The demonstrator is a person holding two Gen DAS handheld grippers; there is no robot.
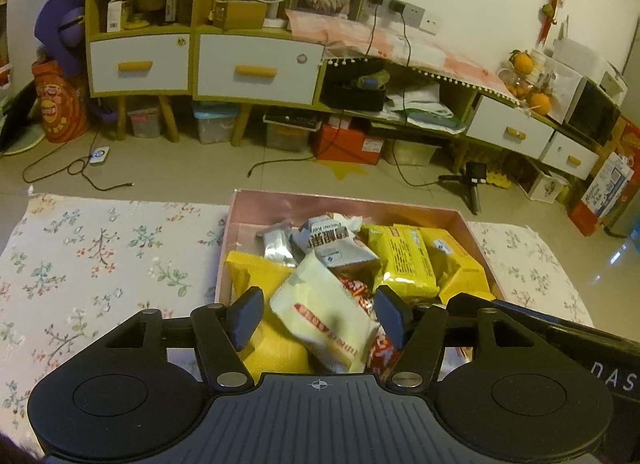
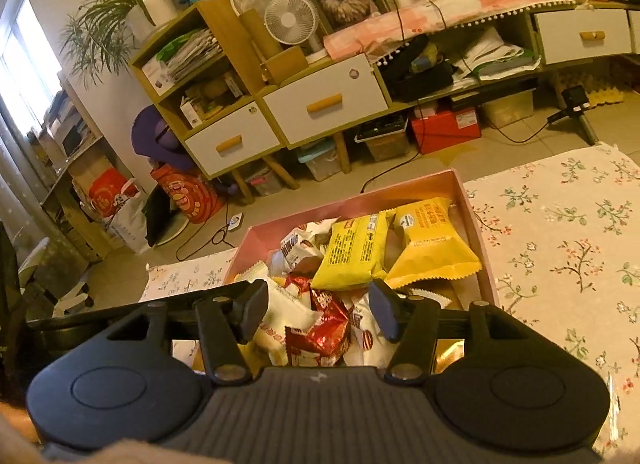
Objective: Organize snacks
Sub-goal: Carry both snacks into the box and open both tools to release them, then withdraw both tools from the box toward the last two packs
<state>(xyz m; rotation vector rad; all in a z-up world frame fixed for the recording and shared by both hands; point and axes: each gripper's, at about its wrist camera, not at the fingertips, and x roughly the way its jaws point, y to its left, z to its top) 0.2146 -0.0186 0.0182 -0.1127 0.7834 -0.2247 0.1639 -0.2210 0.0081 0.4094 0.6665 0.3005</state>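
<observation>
- Several snack packets heaped loose in a pink box (image 1: 464, 220), lower centre of both views, on a floral-clothed tabletop (image 1: 100, 256).
- Left tool (image 1: 318, 318) low in the left wrist view, jaws roughly half apart, straddling a pale cream packet (image 1: 320, 304); pads not seen pressing on it, so nothing judged held.
- Right tool (image 2: 318, 314) low in the right wrist view, jaws likewise part open above a red foil packet (image 2: 324, 324) and white wrappers; no grip seen.
- Two yellow packets (image 2: 356, 248) lying flat toward the far side of the box, right of centre in both views, one overlapping the other.
- Grey-and-white packet (image 1: 340, 244) tilted on the heap mid-box, silver foil piece just beside it to the left.
- Judged light throughout: thin film wrappers, air-puffed, soft and crinkly, likely to deform under a squeeze.
- Likely slippery on glossy foil; contents perhaps brittle, so gentle closing advised.
- Best hold probably across a flat crimped end seam or the narrow width of a packet, not the puffed middle.
- Cream packet lying tilted and on top, so judged the easiest pick; red foil partly buried, likely to drag neighbours if lifted.
</observation>
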